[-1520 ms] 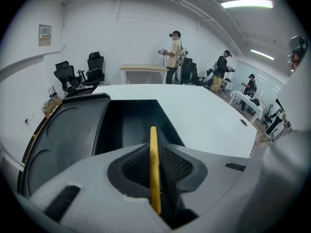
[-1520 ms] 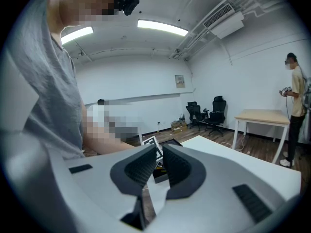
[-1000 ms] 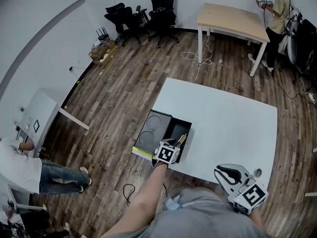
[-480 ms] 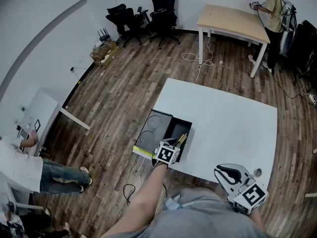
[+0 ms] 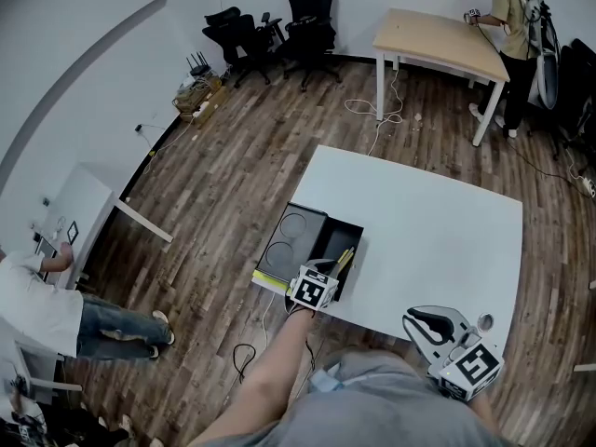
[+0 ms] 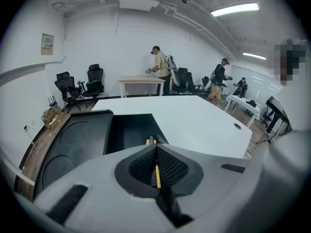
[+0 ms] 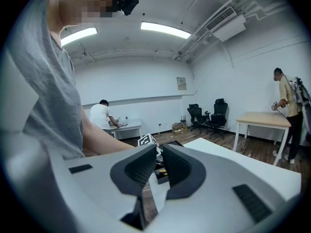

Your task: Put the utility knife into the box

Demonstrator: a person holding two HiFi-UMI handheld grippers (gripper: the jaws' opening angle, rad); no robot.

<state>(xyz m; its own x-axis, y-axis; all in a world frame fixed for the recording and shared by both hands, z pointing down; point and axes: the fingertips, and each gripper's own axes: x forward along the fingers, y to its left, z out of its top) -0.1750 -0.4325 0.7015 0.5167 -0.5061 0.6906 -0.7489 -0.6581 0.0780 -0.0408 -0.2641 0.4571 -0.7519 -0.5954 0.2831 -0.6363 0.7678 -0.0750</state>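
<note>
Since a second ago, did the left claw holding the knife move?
No. The left claw is at the same near edge of the black box, with the knife over the same open compartment.

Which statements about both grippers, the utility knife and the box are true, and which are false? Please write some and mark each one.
1. The left gripper is shut on the utility knife. True.
2. The box is closed. False: it lies open.
3. The right gripper holds a second knife. False: its jaws are apart with nothing between them.
4. The box sits at the edge of the white table. True.
</note>
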